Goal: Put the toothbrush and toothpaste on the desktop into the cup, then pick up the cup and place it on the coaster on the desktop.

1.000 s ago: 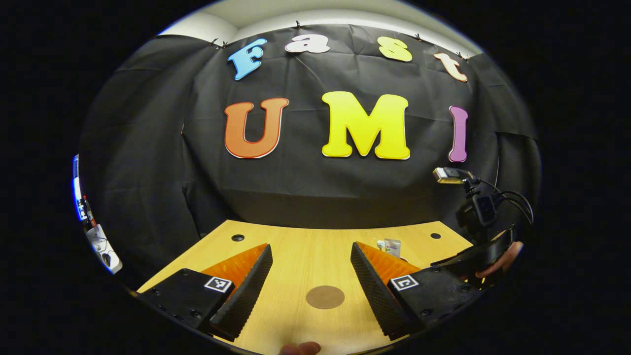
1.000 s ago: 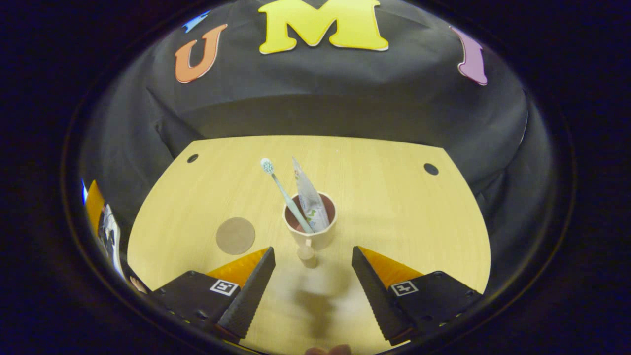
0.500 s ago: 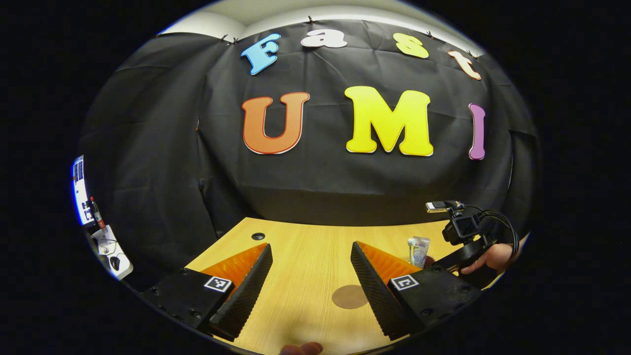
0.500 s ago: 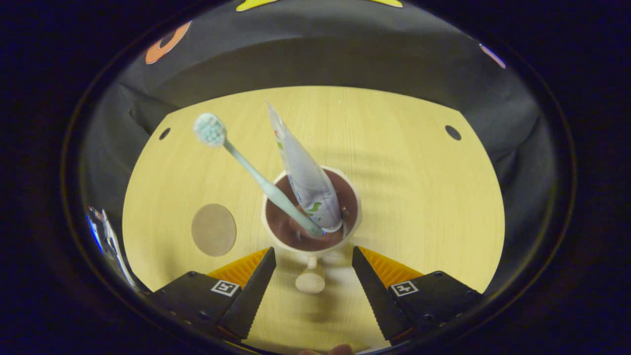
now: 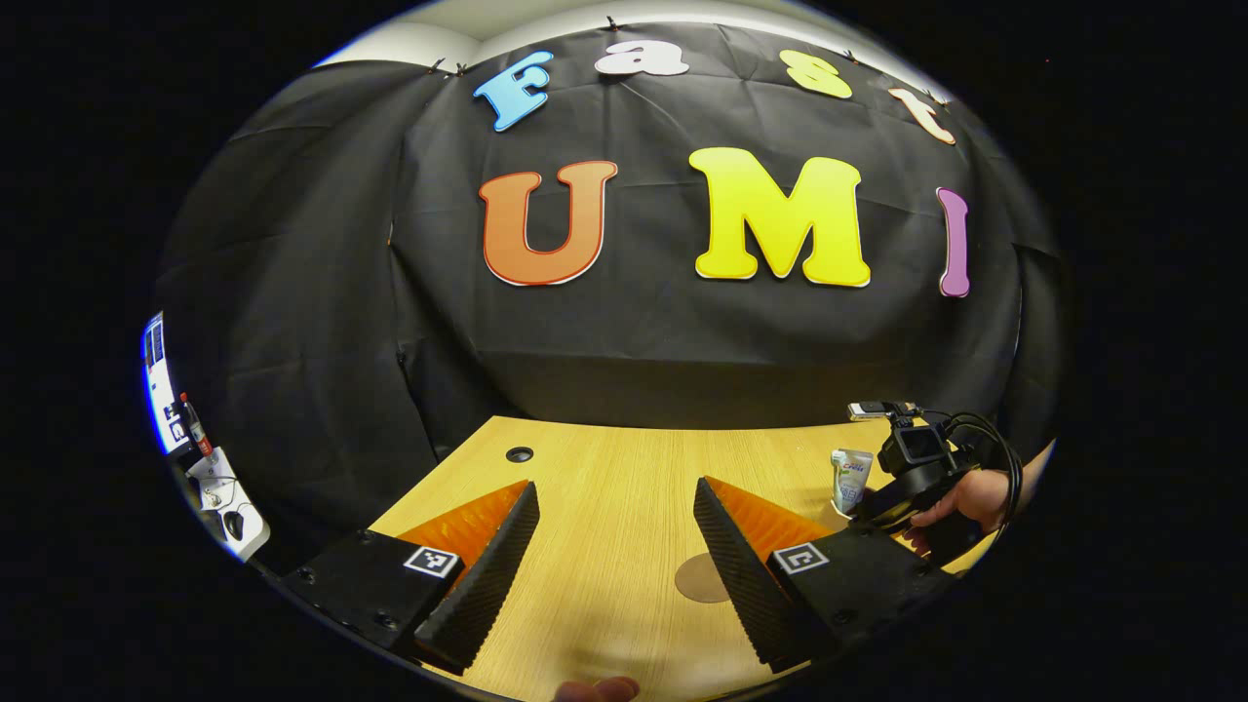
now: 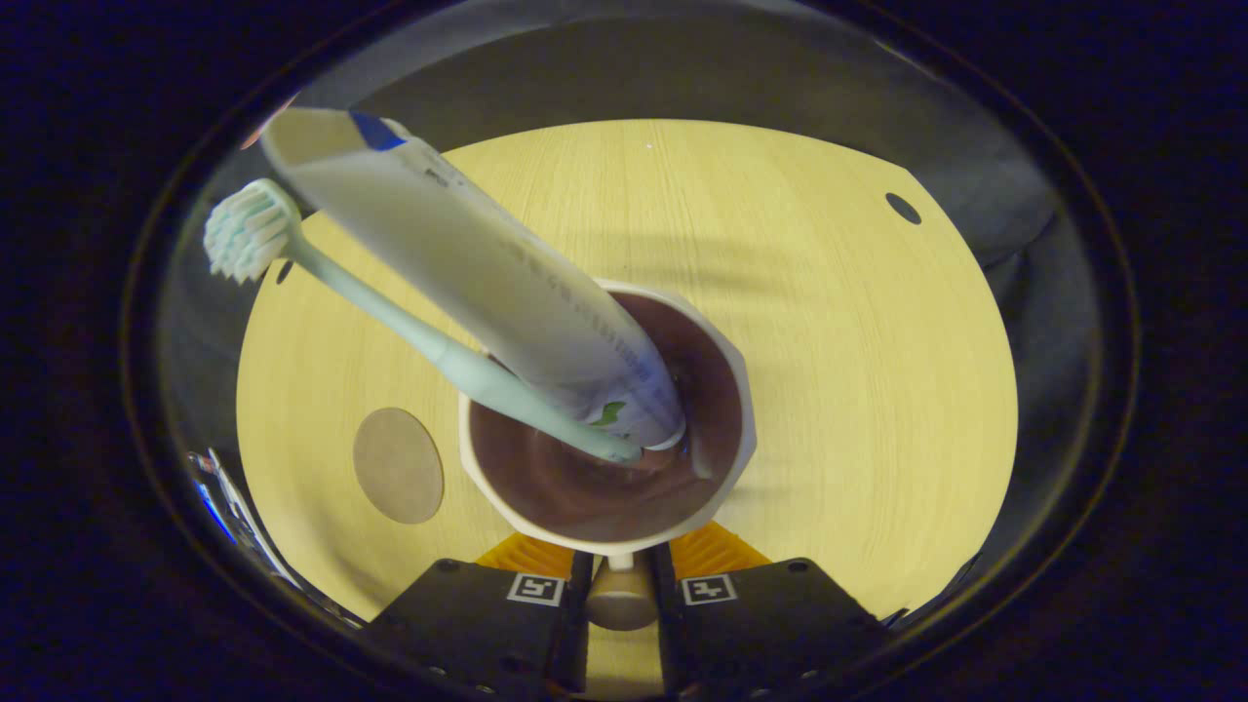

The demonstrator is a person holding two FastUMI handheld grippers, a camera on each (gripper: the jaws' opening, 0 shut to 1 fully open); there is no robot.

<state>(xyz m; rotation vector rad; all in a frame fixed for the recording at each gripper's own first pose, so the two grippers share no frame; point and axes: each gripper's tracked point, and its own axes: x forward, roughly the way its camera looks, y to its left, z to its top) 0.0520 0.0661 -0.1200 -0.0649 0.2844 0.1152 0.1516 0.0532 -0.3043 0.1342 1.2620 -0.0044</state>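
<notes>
Right gripper pinches cream cup handle; left gripper spread

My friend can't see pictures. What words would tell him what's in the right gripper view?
The right tool is shut on the handle of a cup holding a toothbrush and toothpaste. A round coaster lies on the wooden desktop, left of the cup.

A glossy, smooth cup stands on the matt wood-grain tabletop. The toothpaste tube looks like smooth plastic.
</notes>
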